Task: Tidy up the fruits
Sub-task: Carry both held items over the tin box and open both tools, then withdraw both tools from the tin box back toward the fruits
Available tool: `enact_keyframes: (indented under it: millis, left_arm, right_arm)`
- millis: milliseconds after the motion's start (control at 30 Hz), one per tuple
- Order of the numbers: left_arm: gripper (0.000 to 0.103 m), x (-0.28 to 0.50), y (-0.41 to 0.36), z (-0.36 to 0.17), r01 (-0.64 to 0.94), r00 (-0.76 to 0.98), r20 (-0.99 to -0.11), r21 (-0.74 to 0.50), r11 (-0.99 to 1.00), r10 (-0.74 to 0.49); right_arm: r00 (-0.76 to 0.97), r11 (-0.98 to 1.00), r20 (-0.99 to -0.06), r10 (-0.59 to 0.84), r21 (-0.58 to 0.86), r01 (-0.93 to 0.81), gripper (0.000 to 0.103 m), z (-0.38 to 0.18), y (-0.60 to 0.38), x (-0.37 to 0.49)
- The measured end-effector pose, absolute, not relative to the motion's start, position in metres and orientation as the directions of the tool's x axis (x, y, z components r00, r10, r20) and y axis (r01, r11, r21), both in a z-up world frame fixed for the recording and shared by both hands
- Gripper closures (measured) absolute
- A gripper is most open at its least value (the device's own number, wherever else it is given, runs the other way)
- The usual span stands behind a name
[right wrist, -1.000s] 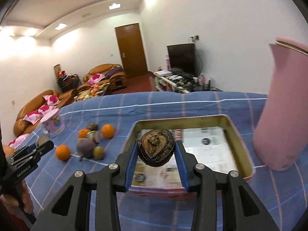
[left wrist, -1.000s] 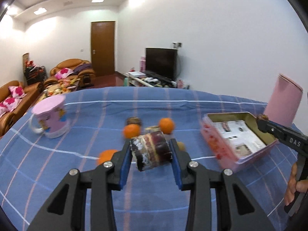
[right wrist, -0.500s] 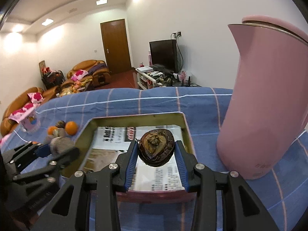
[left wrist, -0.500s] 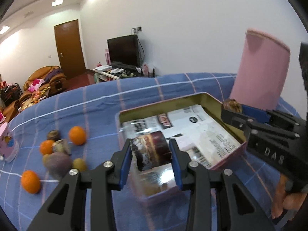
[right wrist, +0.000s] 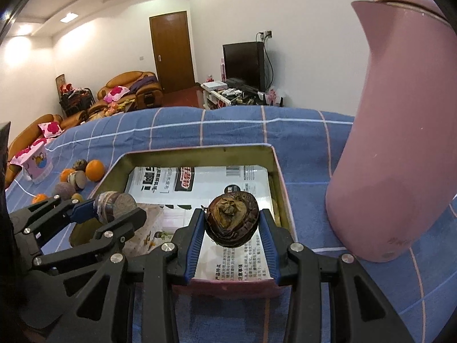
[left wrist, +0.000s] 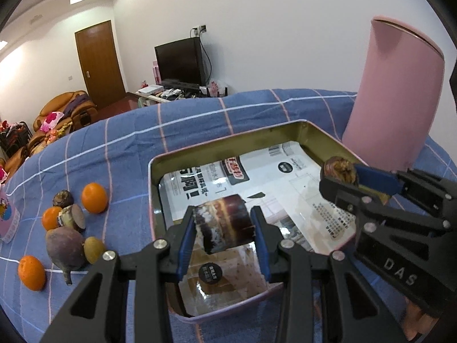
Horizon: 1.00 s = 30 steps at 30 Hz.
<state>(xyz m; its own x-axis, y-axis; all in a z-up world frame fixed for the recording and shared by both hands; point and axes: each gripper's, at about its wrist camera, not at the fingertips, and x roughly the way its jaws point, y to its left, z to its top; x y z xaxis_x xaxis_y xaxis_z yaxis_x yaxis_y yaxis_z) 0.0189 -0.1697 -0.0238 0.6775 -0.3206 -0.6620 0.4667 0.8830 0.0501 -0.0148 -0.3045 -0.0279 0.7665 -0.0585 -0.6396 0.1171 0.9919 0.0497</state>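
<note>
The tin box (right wrist: 278,171) is shiny metal, gold inside, and printed paper (right wrist: 200,183) lies on its floor. Beside the box stands a tall pink jug (right wrist: 400,143) with a smooth, dull skin. Under the box is a soft blue checked cloth (right wrist: 314,131). Over the box, a wrinkled brown fruit (right wrist: 232,220) looks rough and dry between blue rubbery pads (right wrist: 195,240) on matt black plastic.

Both wrist views close above the tin tray (left wrist: 155,171) (right wrist: 281,183), facing the far wall, sharing tray and jug (left wrist: 397,97) (right wrist: 400,131)
</note>
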Motion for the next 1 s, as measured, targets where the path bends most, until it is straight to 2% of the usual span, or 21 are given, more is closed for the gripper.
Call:
enact_keyframes:
  millis: [300,467,500,533,567,600,633,767,833,900,1000]
  left_arm:
    - [0.063,0.024,-0.169,-0.026,0.458,0.668,-0.676,0.043,0.888,-0.312]
    - [0.062,0.023,-0.170,-0.026,0.449,0.679,-0.672,0.060,0.892,-0.296]
    - [0.059,0.023,-0.170,-0.026,0.445,0.682,-0.671,0.063,0.893,-0.292]
    - [0.050,0.023,-0.170,-0.026,0.440,0.686,-0.669,0.068,0.895,-0.287]
    - [0.046,0.022,-0.171,-0.025,0.443,0.689,-0.663,0.065,0.894,-0.293]
    - [0.036,0.019,-0.171,-0.024,0.447,0.693,-0.656,0.066,0.892,-0.299]
    - [0.029,0.017,-0.171,-0.022,0.443,0.706,-0.644,0.077,0.893,-0.294]
    - [0.024,0.005,-0.170,-0.014,0.448,0.745,-0.592,0.103,0.888,-0.307]
    - [0.012,0.001,-0.168,-0.011,0.439,0.763,-0.572,0.117,0.891,-0.301]
    - [0.006,-0.003,-0.165,-0.007,0.417,0.791,-0.542,0.139,0.898,-0.284]
    - [0.004,-0.004,-0.158,-0.003,0.379,0.826,-0.505,0.169,0.910,-0.250]
  right_arm:
    - [0.763,0.990,-0.644,-0.058,0.064,0.129,0.062,-0.030,-0.305,-0.014]
    - [0.774,0.984,-0.633,-0.016,0.127,0.125,0.061,-0.027,-0.310,-0.017]
    - [0.779,0.983,-0.627,-0.011,0.136,0.124,0.061,-0.026,-0.311,-0.018]
    - [0.785,0.982,-0.620,-0.008,0.143,0.123,0.060,-0.025,-0.311,-0.019]
    - [0.792,0.981,-0.611,-0.008,0.149,0.125,0.055,-0.024,-0.312,-0.020]
    - [0.798,0.980,-0.603,-0.010,0.152,0.128,0.046,-0.022,-0.312,-0.022]
    - [0.804,0.979,-0.594,-0.014,0.156,0.133,0.042,-0.021,-0.313,-0.023]
    - [0.843,0.975,-0.535,-0.054,0.154,0.160,0.041,-0.013,-0.316,-0.030]
    - [0.858,0.973,-0.506,-0.090,0.138,0.183,0.041,-0.010,-0.316,-0.034]
    - [0.867,0.972,-0.484,-0.121,0.120,0.203,0.041,-0.008,-0.316,-0.036]
    - [0.866,0.970,-0.480,-0.136,0.112,0.214,0.041,-0.008,-0.316,-0.036]
